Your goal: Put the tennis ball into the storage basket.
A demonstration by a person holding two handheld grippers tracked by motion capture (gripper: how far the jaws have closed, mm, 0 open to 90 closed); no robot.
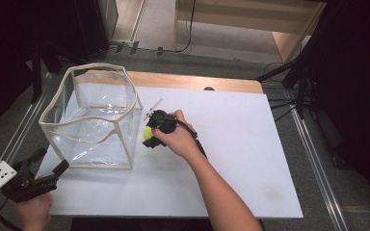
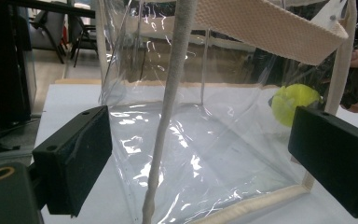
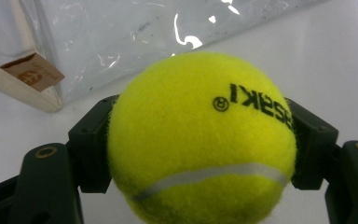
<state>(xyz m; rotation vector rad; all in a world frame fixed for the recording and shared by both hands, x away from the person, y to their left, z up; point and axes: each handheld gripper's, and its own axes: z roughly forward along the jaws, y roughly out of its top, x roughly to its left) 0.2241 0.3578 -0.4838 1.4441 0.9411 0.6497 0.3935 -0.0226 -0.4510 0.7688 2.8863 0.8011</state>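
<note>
Right claw clamps tennis ball across its middle; ball likely light, fuzzy, springy, so your grip stays gentle. Left claw gapes open, facing floppy clear bag.

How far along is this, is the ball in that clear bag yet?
Not yet. Done: the right claw is shut on the tennis ball, holding it just outside the clear bag, near its right wall. In hand: the left claw is open, its jaws on either side of the bag's near corner. Left: probably lifting the ball over the rim and dropping it inside.
</note>
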